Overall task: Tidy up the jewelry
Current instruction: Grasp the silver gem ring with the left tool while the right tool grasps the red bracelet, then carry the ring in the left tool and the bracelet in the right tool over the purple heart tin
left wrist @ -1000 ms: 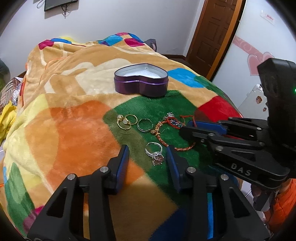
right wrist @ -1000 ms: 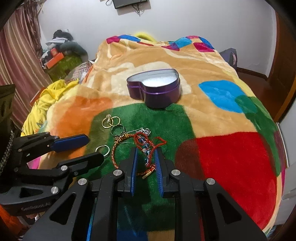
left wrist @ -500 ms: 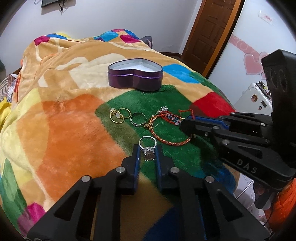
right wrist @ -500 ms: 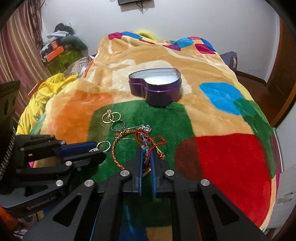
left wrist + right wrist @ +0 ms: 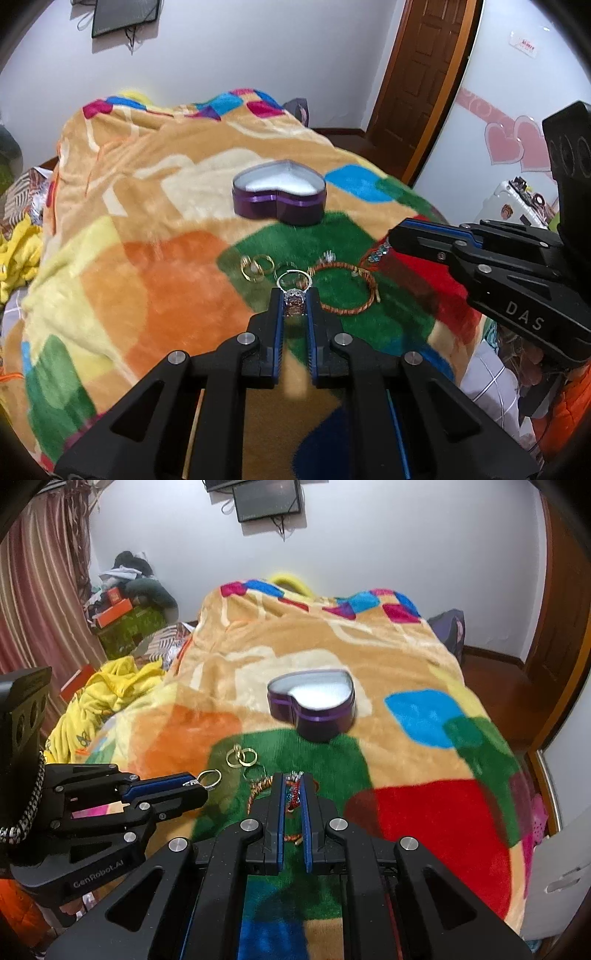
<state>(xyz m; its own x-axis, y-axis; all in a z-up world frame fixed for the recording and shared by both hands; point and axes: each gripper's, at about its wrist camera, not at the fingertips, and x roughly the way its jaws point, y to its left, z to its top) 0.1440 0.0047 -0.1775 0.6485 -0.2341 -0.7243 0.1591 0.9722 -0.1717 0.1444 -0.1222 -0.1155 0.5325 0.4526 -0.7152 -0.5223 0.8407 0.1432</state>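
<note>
My left gripper is shut on a silver ring with a large stone, held just above the blanket; the right wrist view shows the silver ring sticking out of its tip. My right gripper is shut on a red beaded bracelet, whose beads hang from it. An orange braided bracelet lies on the green patch beneath. Two linked gold rings and a thin ring lie to the left. The open purple heart-shaped box with its white lining stands farther back.
A colourful plush blanket covers the bed. Yellow cloth and clutter lie off its left side. A wooden door and a white wall with pink hearts are on the right.
Both grippers closed, the left on the silver ring and the right on the red beaded bracelet, then rose and lifted both pieces off the blanket.
</note>
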